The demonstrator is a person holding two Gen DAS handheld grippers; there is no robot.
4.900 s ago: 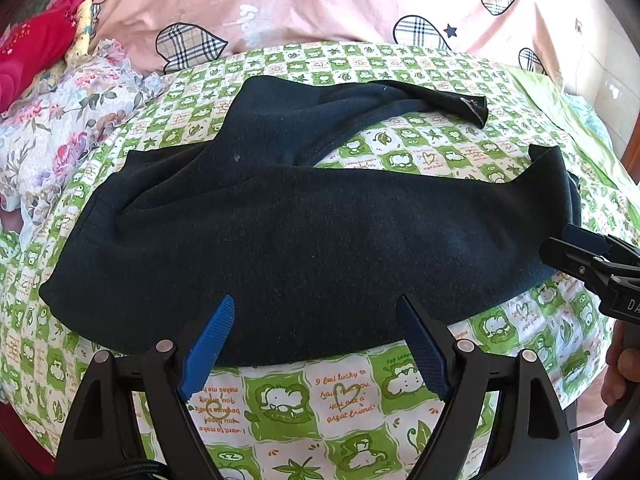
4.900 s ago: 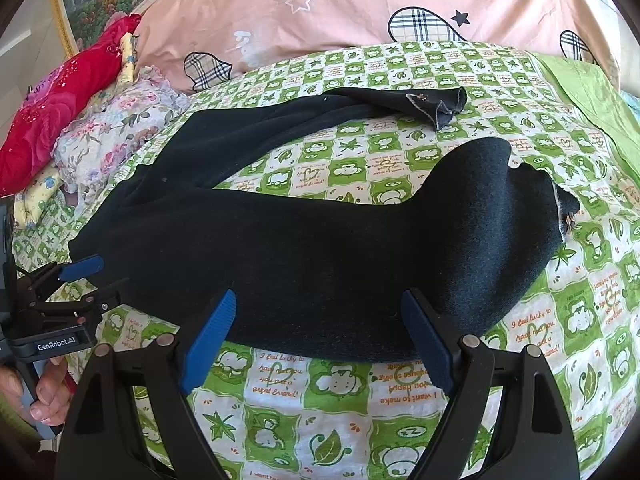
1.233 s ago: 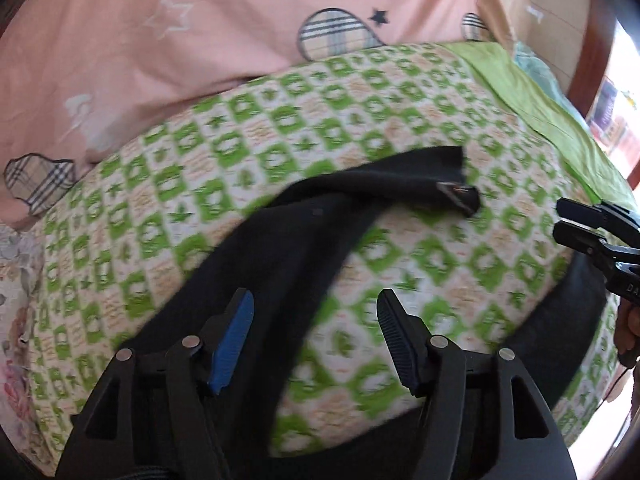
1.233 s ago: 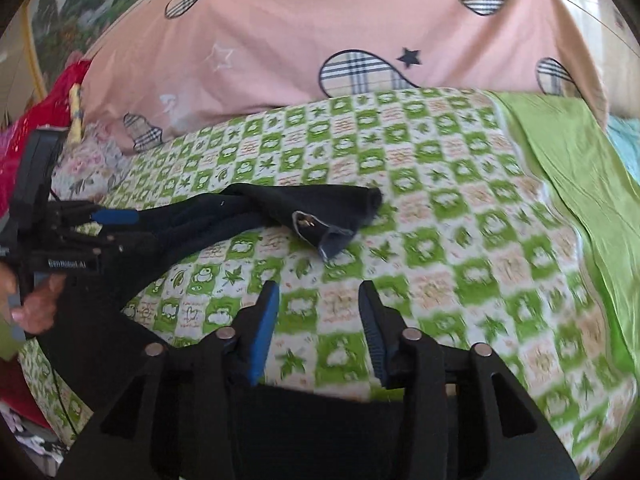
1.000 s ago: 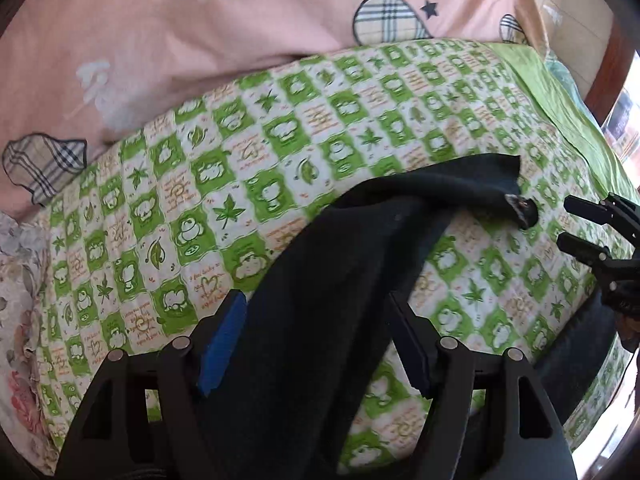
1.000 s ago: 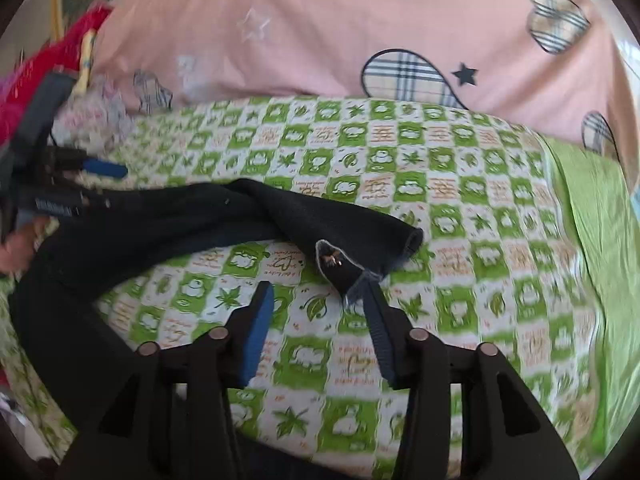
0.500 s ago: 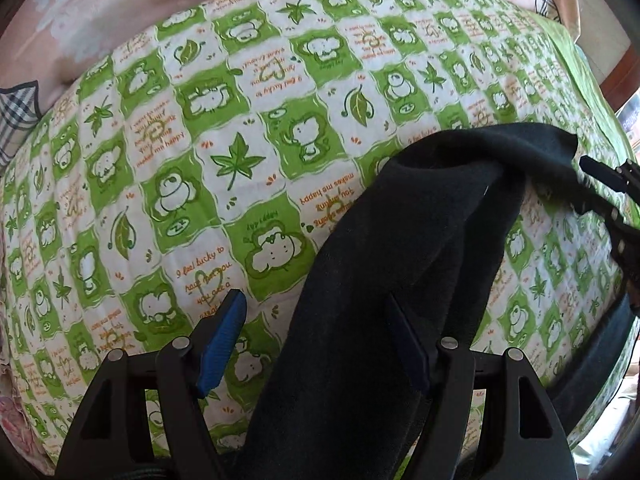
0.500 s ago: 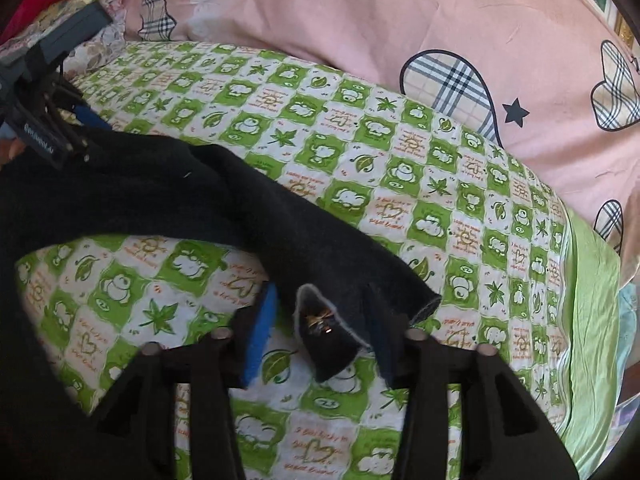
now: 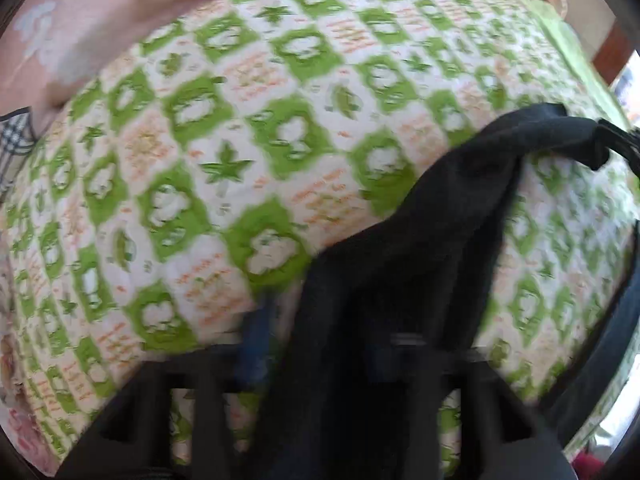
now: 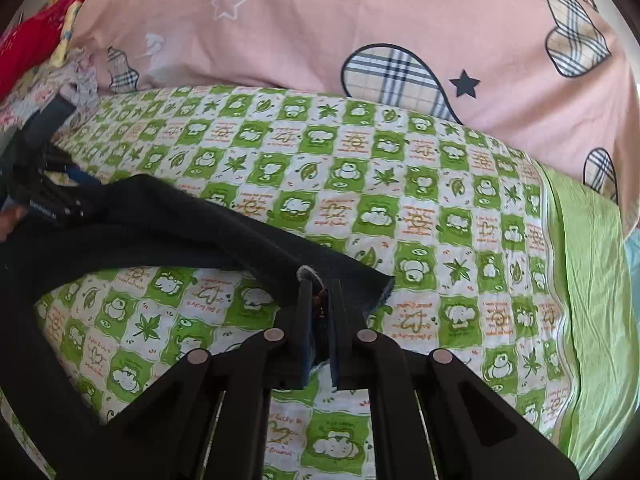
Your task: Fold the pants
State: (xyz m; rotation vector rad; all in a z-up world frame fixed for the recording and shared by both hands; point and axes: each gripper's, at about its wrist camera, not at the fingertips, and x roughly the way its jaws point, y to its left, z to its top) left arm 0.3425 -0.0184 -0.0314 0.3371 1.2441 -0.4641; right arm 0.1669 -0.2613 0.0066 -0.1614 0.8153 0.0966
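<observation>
Bed: I see a green-checked sheet (image 10: pixel 416 208) under a pink quilt (image 10: pixel 360 24).
Pants: black pants (image 10: pixel 192 232); one leg runs lengthwise left to right, cuff pointing right.
Right gripper (image 10: pixel 320 284): clamped on the cuff.
Left gripper (image 9: pixel 320 320): blurred, leg fabric between its fingers; I cannot tell its grip.

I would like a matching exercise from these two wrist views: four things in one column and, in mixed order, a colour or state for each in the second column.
Things:
1. pants
2. quilt
3. bedcover
4. right gripper

Colours or states:
A. pink with plaid hearts and stars
B. jaws shut on the hem of one leg
C. black, lying across the bed
D. green and white checks with animals and leaves

Pairs: 1-C, 2-D, 3-A, 4-B
</observation>
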